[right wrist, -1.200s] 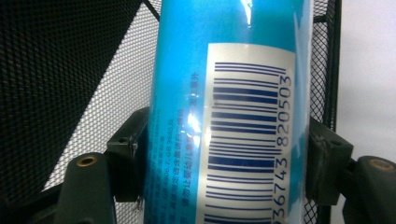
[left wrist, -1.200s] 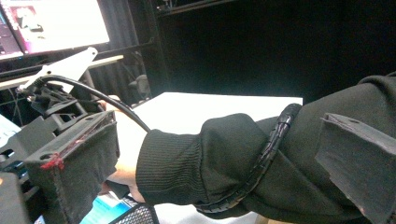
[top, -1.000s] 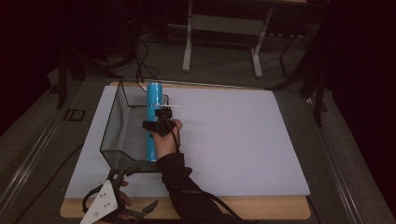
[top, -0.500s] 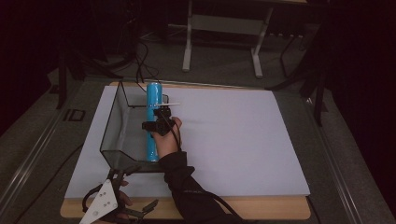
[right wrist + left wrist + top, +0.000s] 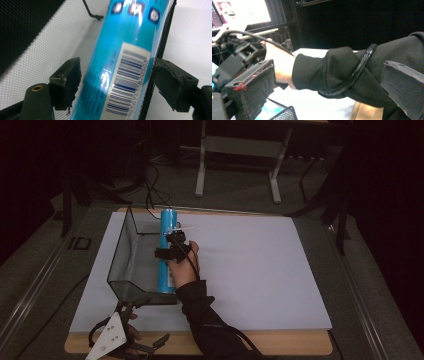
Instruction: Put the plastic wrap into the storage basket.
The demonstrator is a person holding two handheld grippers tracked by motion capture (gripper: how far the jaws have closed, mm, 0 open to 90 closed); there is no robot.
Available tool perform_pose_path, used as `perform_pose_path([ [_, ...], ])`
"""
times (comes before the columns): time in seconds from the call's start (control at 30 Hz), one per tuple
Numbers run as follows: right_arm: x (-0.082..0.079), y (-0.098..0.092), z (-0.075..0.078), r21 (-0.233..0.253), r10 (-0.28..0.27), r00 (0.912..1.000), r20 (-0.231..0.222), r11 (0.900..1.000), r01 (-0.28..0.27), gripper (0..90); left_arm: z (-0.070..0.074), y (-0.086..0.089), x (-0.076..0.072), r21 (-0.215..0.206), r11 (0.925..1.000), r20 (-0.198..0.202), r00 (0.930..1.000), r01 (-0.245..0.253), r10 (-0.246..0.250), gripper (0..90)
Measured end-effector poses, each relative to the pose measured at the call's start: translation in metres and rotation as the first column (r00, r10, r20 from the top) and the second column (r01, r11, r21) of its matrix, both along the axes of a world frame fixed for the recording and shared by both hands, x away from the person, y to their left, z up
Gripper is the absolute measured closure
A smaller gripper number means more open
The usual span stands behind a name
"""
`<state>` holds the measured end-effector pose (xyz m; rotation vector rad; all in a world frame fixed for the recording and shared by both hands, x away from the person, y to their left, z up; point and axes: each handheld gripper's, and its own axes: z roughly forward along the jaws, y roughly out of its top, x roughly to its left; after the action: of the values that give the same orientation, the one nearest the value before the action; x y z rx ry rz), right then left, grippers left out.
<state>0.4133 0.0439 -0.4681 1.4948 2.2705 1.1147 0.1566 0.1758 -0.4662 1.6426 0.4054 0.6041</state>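
The long blue cylindrical tube (image 5: 166,252) lies inside the black wire-mesh basket (image 5: 121,251) along its right wall. The right tongs (image 5: 115,85) straddle it, spread, apparently releasing or about to grasp. The left tongs (image 5: 324,97), spread, wait near the worktop (image 5: 250,260) edge.

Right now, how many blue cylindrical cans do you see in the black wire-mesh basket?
1. The blue cylindrical can lies lengthwise along the right wall of the black wire-mesh basket, between the open right tongs. The hand covers part of it, so something smaller may be hidden.

dim lab: white-covered table (image 5: 250,270), bench frame (image 5: 240,150), monitor (image 5: 242,12) behind
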Motion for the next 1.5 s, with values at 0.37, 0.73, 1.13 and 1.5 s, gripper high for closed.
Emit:
perform_pose_path([
  [0.37,-0.002,-0.035,0.021,0.085,0.124,0.9920,0.026,0.988,-0.126,14.0,-0.001,-0.002,0.000,0.006,0.9999,-0.007,0.9999,0.011,-0.011,0.5],
  [0.73,-0.011,-0.090,0.035,0.055,0.126,0.9900,0.063,0.990,-0.129,14.1,-0.003,-0.004,0.002,0.004,0.9999,-0.023,0.9997,0.009,-0.009,0.5],
  [1.13,-0.020,-0.153,0.037,0.044,0.076,0.9923,0.098,0.996,-0.081,14.0,-0.006,-0.009,0.005,0.019,0.9998,-0.032,0.9994,0.008,-0.007,0.5],
  [1.5,-0.045,-0.198,0.024,-0.004,0.091,0.9907,0.102,0.996,-0.091,13.6,-0.008,-0.014,0.005,0.036,0.9990,-0.036,0.9991,0.025,-0.024,0.5],
])
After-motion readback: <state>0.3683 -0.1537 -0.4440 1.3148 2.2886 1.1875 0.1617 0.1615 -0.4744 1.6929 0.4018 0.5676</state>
